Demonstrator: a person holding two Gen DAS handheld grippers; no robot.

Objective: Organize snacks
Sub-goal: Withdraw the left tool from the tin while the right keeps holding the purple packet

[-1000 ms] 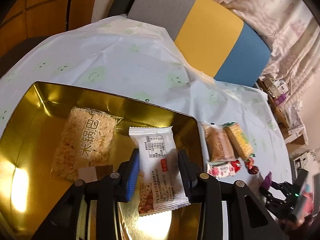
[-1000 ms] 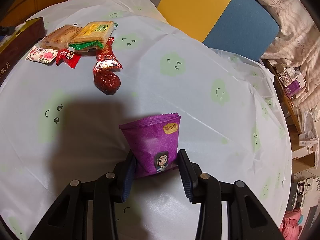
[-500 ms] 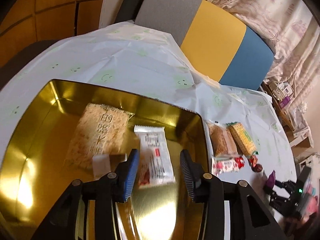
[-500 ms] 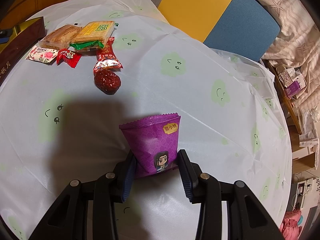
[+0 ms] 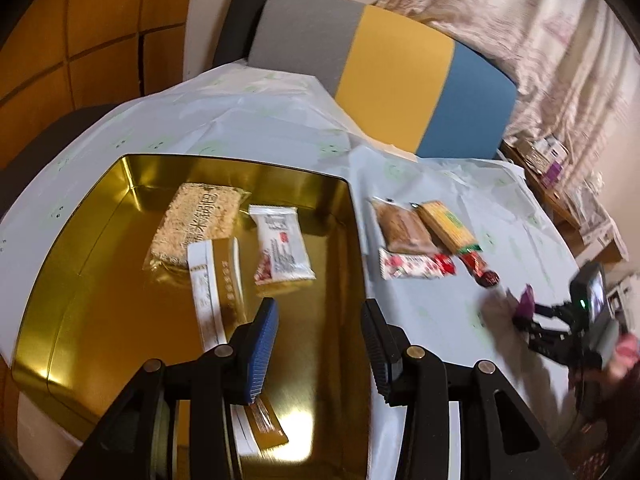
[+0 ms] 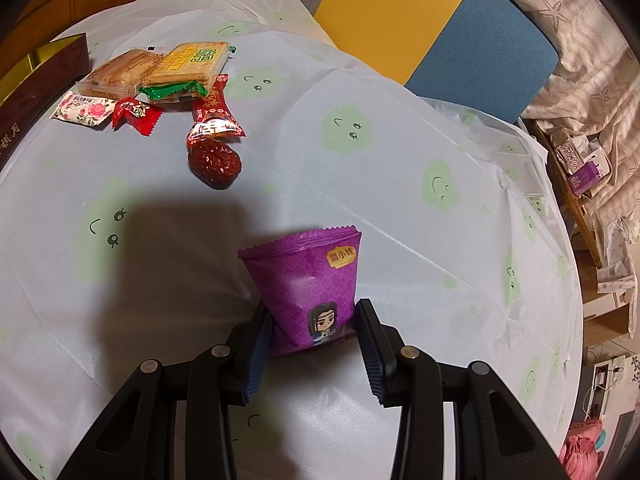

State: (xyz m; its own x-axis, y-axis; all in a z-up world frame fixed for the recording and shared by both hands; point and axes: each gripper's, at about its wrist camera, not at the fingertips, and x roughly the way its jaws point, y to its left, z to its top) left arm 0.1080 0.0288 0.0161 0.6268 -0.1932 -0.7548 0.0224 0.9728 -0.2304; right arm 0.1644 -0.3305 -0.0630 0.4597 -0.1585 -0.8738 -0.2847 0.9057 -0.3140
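A shallow rectangular tin [image 5: 60, 312] with rounded corners and a mirror-bright gold inside sits on a table under a thin, creased white plastic cloth [image 6: 380, 184] printed with pale green smiling faces. Inside the tin lie a clear packet of puffed rice cake [image 5: 196, 220], pebbly in texture, a white sealed packet [image 5: 282, 250] with crimped ends beside it, and a long flat gold-and-white packet [image 5: 216, 280] that overlaps the rice cake's near corner and runs under the left gripper [image 5: 318, 344]. That gripper hangs over the tin with its ribbed blue pads [image 5: 262, 350] apart and nothing between them.

On the cloth just outside the tin's right wall lie a brown biscuit packet [image 6: 120, 72], a yellow cracker packet [image 6: 188, 66] with a green end, a small rose-printed sweet [image 6: 82, 110], a red twist-wrapped sweet [image 6: 134, 114], a glossy red wrapper [image 6: 214, 114] and a wrinkled dark red date [image 6: 216, 162], all close together.

Well apart from them, the right gripper [image 6: 314, 338] is clenched on the lower end of a purple foil pouch [image 6: 308, 280] with a zigzag top edge and a cartoon figure, above the cloth.
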